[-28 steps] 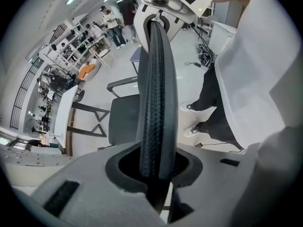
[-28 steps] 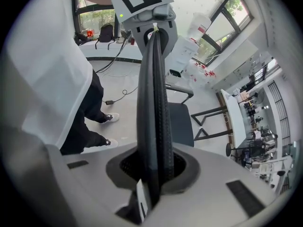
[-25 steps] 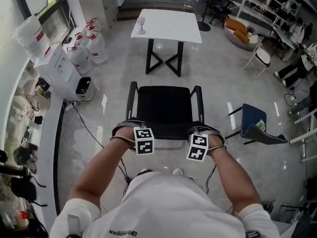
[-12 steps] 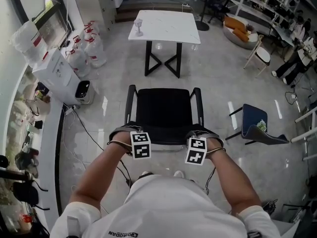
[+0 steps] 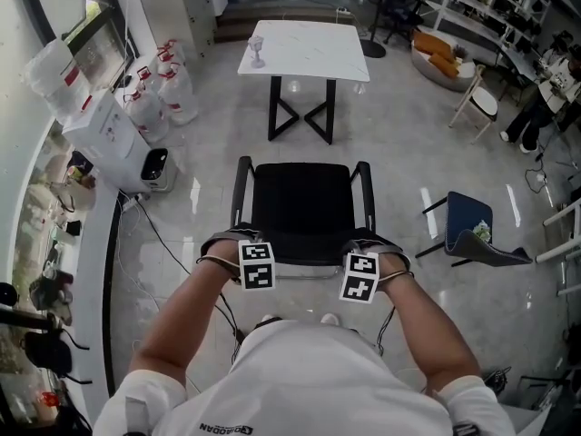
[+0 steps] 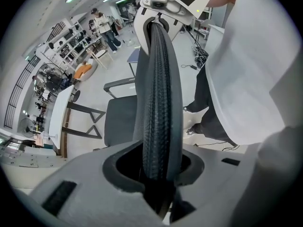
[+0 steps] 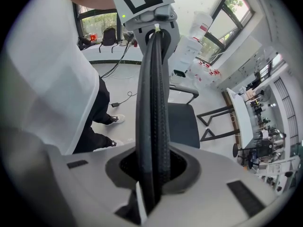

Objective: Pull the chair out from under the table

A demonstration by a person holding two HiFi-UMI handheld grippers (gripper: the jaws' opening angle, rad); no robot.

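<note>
- Out on the glossy grey floor point(image 5: 390, 143): black mesh-backed office chair with looped metal arms point(image 5: 304, 203), seat turned away from the person. Fully clear of the white square marble-topped bench on black crossed legs point(image 5: 309, 48), with a bare strip of floor between the two.
- At the left end of the backrest's top edge: left claw point(image 6: 160, 167), pointing steeply down. Jaws just opened wider, with the backrest rim between them but slack, not pinched.
- At the right end of the same edge: right claw point(image 7: 152, 167), jaws drawn in narrow and clamped on the rim.
- Toward the bench's left edge: small clear stemmed glass point(image 5: 258, 48), upright.
- Off to the left: cluster of clear water jugs with red labels point(image 5: 168, 84) and a white boxy dispenser point(image 5: 109, 125). Also a black cable point(image 5: 168, 243) trailing over the floor near the chair's left side.
- Off to the right, well apart: dark blue chair point(image 5: 467, 225), lying askew.
- Just behind the backrest: the person's shoes point(image 5: 329, 317), the only thing close on that side. Open floor along both flanks.
- Against a second ago: chair, bench and both hands in the same places, with only the left claw's grip loosened.
</note>
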